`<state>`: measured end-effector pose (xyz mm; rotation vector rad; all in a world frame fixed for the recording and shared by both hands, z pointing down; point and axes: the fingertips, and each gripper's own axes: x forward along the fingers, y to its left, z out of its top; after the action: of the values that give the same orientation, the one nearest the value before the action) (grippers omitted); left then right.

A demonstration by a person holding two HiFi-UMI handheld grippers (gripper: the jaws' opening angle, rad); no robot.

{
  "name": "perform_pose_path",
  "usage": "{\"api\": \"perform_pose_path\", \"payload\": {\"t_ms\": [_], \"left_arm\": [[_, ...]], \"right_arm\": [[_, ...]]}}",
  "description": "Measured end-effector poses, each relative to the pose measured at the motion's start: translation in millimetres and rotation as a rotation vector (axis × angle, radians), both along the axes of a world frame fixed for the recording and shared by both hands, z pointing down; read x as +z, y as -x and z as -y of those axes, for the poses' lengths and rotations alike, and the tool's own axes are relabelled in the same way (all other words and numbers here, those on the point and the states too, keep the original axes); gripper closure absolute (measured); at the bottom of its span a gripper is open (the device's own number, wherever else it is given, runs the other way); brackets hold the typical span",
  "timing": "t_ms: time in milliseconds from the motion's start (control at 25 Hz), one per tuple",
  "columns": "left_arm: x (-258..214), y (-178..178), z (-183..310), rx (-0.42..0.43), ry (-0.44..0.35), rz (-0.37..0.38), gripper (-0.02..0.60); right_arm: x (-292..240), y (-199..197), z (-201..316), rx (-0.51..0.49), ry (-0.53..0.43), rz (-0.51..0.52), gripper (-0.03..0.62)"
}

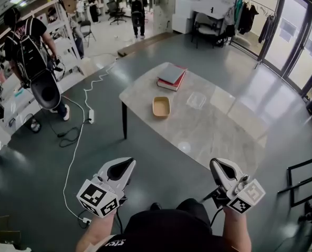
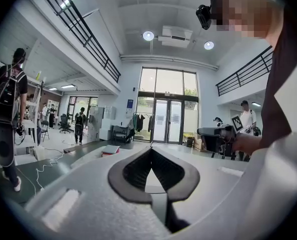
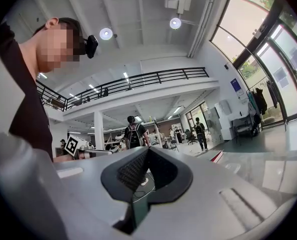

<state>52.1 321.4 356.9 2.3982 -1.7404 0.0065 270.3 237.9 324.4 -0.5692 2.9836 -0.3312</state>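
I hold both grippers low in front of my body, short of the table's near edge. In the head view my left gripper [image 1: 123, 168] is shut with nothing in it, and its own view shows the jaw tips [image 2: 151, 148] meeting. My right gripper [image 1: 222, 170] is also shut and empty, its tips [image 3: 147, 148] touching. Ahead stands a pale marble-topped table [image 1: 219, 135]. On it lie a stack of books [image 1: 172, 77] with a red cover, a small tan tray [image 1: 161, 106] and a clear plastic lid or box [image 1: 196, 100]. Both grippers are well apart from these things.
A white cable [image 1: 76, 140] and a power strip [image 1: 91, 116] lie on the grey floor at the left. A person with a backpack [image 1: 32, 51] stands by shelves at the left, another person [image 1: 138, 9] far back. A black frame [image 1: 303, 177] and glass doors [image 1: 298, 41] are at the right.
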Motion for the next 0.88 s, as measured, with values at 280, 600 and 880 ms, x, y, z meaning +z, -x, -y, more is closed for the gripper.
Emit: {"api": "perform_pose_path", "payload": {"t_ms": [280,600,880], "left_arm": [[12,28,-1,-0.045,0.014,-0.017,0.578],[25,46,34,-0.073,0.040,-0.030,0.578],[3,65,106,-0.076,0.015,-0.020,0.578]], "right_arm": [[17,31,5,-0.053,0.052,-0.013,0.592],[32,67,51,-0.117,0.098,-0.003,0.592],[22,91,125,-0.144,0.084,0.017,0.592]]}}
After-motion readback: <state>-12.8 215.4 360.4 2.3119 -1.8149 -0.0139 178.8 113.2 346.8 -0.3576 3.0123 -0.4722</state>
